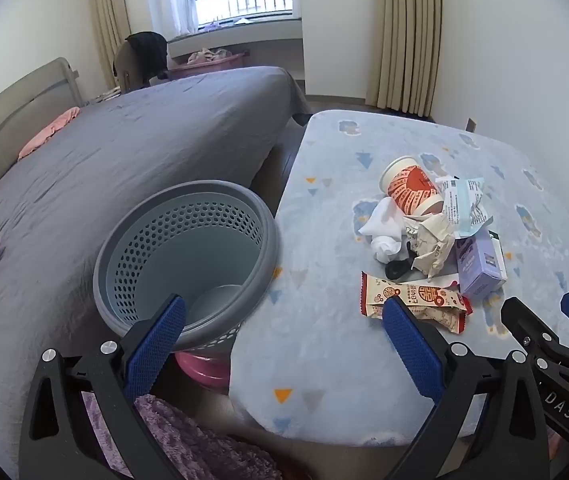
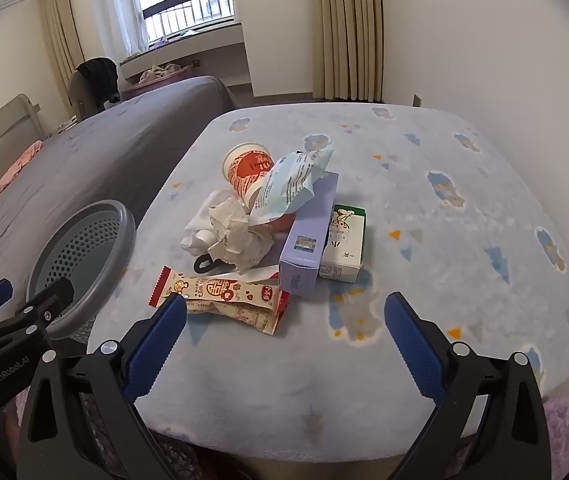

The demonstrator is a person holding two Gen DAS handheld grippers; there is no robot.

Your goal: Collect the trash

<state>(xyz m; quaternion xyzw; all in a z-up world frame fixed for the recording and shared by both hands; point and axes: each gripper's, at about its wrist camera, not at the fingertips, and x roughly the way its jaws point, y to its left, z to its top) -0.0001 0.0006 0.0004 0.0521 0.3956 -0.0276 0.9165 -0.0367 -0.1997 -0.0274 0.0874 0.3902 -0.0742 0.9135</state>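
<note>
In a bedroom, one large bed [image 1: 132, 152] with a grey cover fills the left side of both views, and one low table [image 2: 464, 288] under a pale blue patterned cloth stands beside it on the right. Between bed and table sits one round grey perforated bin [image 1: 188, 256], its rim touching the table edge; a pink object [image 1: 204, 368] shows beneath it.

The trash lies in a single heap near the middle of the table. Counted from largest to smallest:
- one lilac carton [image 2: 310, 232], lying flat;
- one white and green carton [image 2: 344, 244], touching the lilac carton on its right;
- one red and white paper cup [image 2: 246, 170], on its side at the back of the heap;
- one pale blue printed wrapper [image 2: 292, 184], resting across the cup and the lilac carton;
- one wad of crumpled white paper [image 2: 228, 232], in front of the cup;
- two red and cream snack packets [image 2: 224, 296], overlapping, nearest the table's front edge;
- one small black piece [image 2: 204, 266], half hidden under the paper.

The left gripper [image 1: 284, 320] hovers over the gap between bin and table, its two blue pads [image 1: 160, 344] spread wide with nothing between them. The right gripper [image 2: 284, 320] hovers just in front of the snack packets, likewise spread wide and holding nothing.
</note>
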